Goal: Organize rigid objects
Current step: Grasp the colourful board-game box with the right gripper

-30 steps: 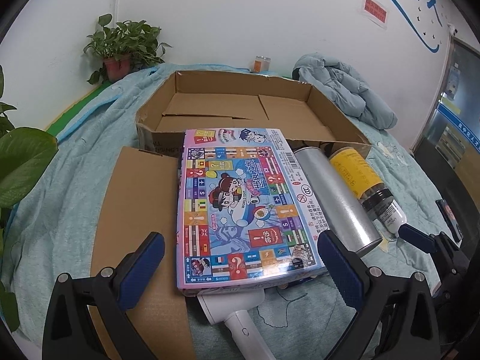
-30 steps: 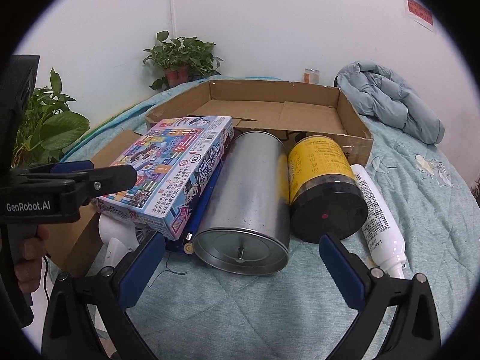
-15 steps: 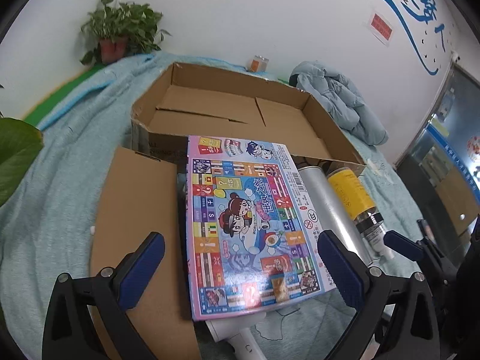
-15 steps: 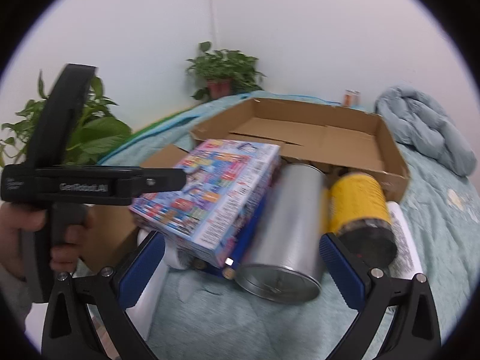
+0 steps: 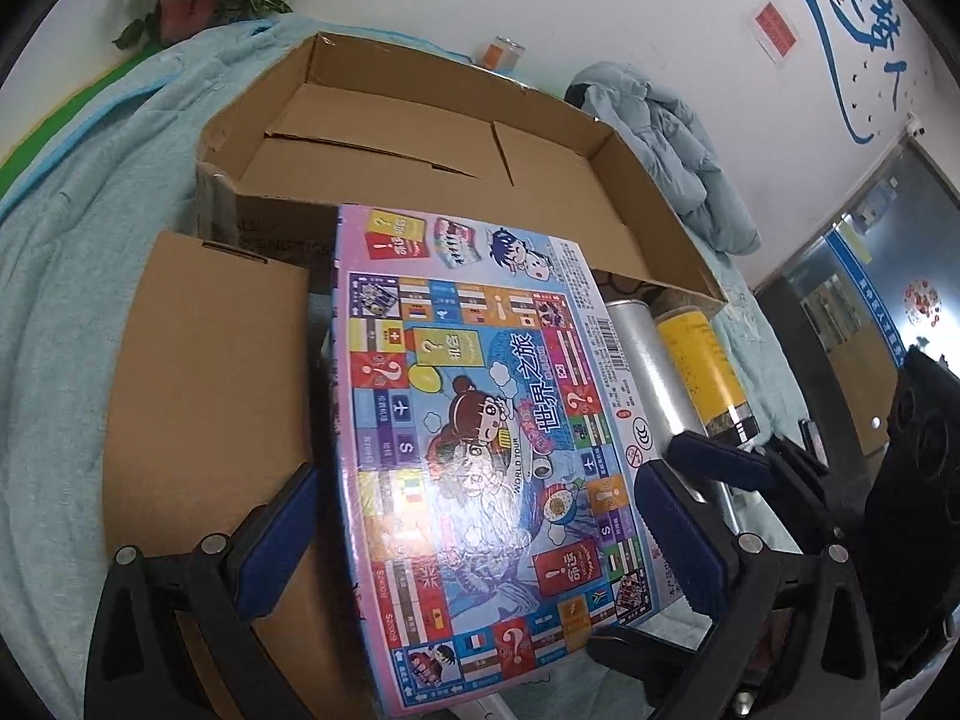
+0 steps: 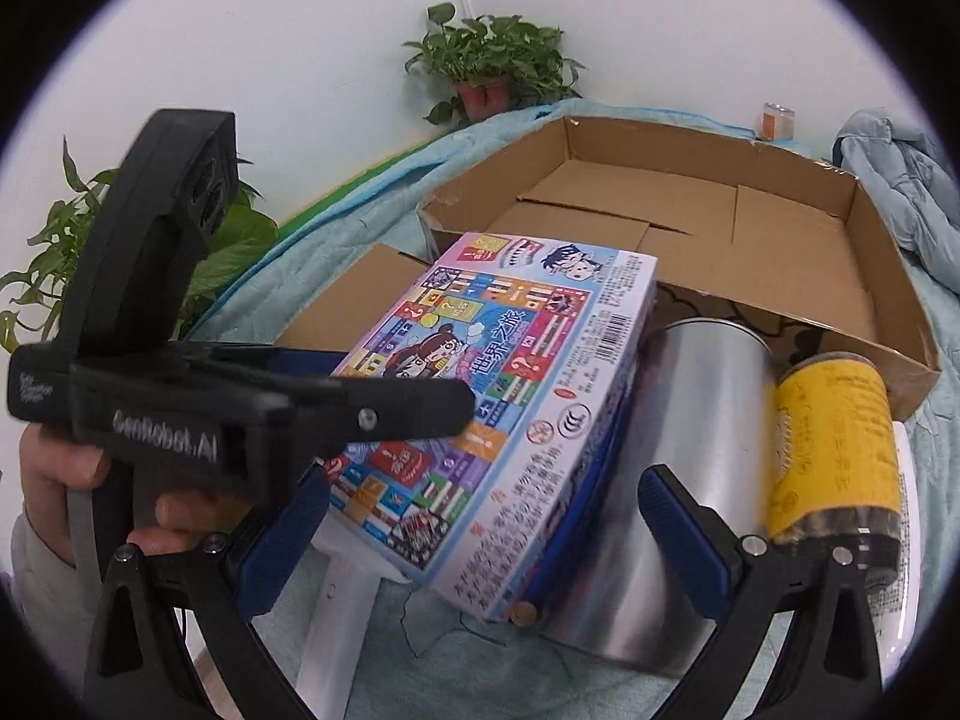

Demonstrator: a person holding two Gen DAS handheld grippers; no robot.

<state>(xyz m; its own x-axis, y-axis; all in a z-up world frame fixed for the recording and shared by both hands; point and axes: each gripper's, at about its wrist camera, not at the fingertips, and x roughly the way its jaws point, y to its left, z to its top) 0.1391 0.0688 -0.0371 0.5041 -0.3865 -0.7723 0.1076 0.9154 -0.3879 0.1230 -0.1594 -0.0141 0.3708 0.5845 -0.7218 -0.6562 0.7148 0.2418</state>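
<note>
A colourful board game box (image 5: 480,450) is seen lying tilted on top of other items in front of an open cardboard box (image 5: 432,150), its far edge close to the near wall of that box. The left hand-held gripper (image 5: 474,534) is held with its blue-padded fingers (image 5: 276,534) spread apart on either side of the game box's near end — whether the pads touch the box's edges cannot be told from this view. In the right wrist view the same gripper appears as a black tool gripped by a person's hand (image 6: 84,480), reaching over the game box (image 6: 498,408) from the left. The right hand-held gripper (image 6: 480,534) is likewise held wide apart, nothing being clamped between its fingers; the near corner of the game box lies between them. Beside the game box, on its right, a silver metal can (image 6: 678,450) is laid on its side, and next to that a yellow-labelled jar (image 6: 834,450) with a dark lid end. A white bottle (image 6: 906,540) is glimpsed at the far right edge, and a white handle-shaped object (image 6: 342,600) protrudes from beneath the game box. A flat cardboard flap (image 5: 204,396) is spread to the left. Everything rests on a pale blue quilted bed cover (image 5: 60,276) — a potted plant (image 6: 492,66) and a bundled light-blue jacket (image 5: 666,144) are seen behind.
</note>
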